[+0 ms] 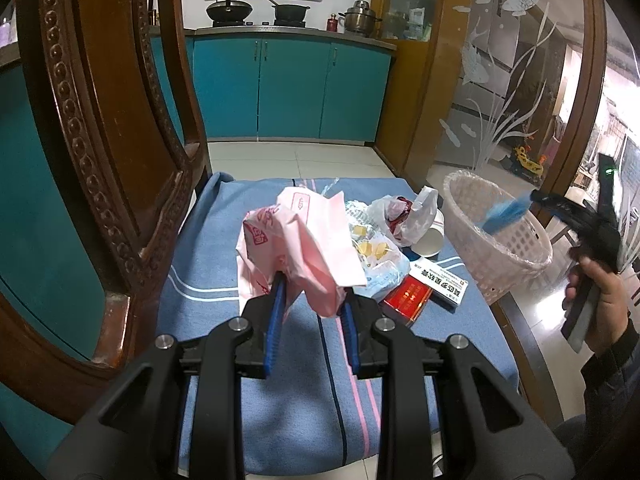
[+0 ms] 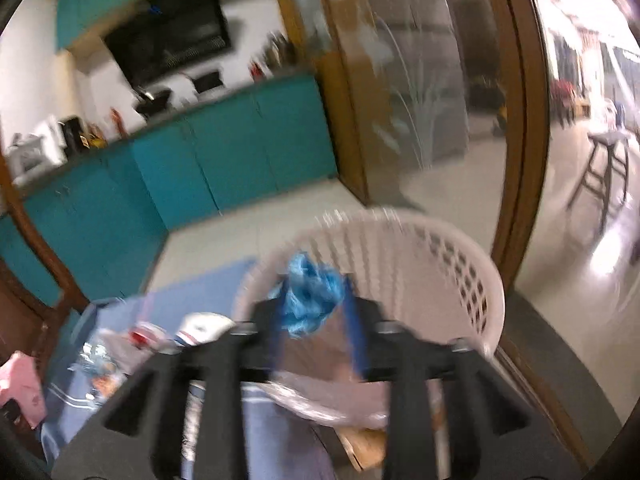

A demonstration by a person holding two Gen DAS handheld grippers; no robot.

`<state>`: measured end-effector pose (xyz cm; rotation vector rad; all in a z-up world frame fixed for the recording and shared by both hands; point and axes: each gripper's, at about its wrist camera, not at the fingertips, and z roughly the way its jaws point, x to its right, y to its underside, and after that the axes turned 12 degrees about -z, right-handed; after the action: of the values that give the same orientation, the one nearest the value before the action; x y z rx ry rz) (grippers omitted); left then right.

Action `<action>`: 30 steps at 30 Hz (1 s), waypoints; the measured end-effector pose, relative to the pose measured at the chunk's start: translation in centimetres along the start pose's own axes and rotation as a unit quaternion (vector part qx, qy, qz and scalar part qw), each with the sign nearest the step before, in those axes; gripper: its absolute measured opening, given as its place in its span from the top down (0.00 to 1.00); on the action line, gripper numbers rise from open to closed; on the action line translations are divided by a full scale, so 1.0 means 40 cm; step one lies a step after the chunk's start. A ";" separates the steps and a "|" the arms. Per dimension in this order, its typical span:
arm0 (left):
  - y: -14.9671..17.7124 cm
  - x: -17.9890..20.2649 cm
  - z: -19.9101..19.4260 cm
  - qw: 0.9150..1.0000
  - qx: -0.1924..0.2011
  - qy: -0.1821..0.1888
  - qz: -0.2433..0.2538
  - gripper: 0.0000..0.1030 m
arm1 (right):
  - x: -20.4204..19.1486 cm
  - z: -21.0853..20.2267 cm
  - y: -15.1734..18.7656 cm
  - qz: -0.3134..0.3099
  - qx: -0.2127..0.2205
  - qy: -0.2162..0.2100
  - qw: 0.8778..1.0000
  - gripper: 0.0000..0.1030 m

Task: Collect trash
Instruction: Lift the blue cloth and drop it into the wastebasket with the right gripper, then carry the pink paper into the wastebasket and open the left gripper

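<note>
Two loads in my grip | left gripper (image 1: 310, 300) jaws part-closed on pink bag (image 1: 298, 248) above chair cloth (image 1: 280, 400) | right gripper (image 2: 318, 312) pinching blue wrapper (image 2: 312, 294) over basket (image 2: 460, 264) rim | risk: wrapper snags, drops outside; bag slips, loosely held.

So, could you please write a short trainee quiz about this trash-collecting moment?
1. True or false: the left claw grips a pink plastic bag.
2. What does the right claw hold?
A. paper cup
B. crumpled blue plastic
C. red box
3. Fill in: the right claw hangs over the white ____.

Key: 1 true; 2 B, the crumpled blue plastic; 3 basket.
</note>
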<state>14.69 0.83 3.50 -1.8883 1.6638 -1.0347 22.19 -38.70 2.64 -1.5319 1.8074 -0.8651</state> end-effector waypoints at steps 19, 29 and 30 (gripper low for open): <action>-0.088 0.479 0.161 0.986 -0.043 0.137 0.088 0.76 | 0.175 -0.266 0.012 0.193 0.167 0.024 0.967 0.03; -0.114 0.669 0.327 0.982 -0.059 0.120 0.131 0.07 | 0.173 -0.252 0.005 0.176 0.143 -0.007 0.974 0.03; -0.116 0.627 0.293 0.985 -0.045 0.113 0.126 0.07 | 0.159 -0.252 0.002 0.164 0.143 -0.010 0.976 0.03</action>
<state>26.82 -24.37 5.82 -1.6066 2.0482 -1.1163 13.23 -44.03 8.38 -1.0241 1.7660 -0.8953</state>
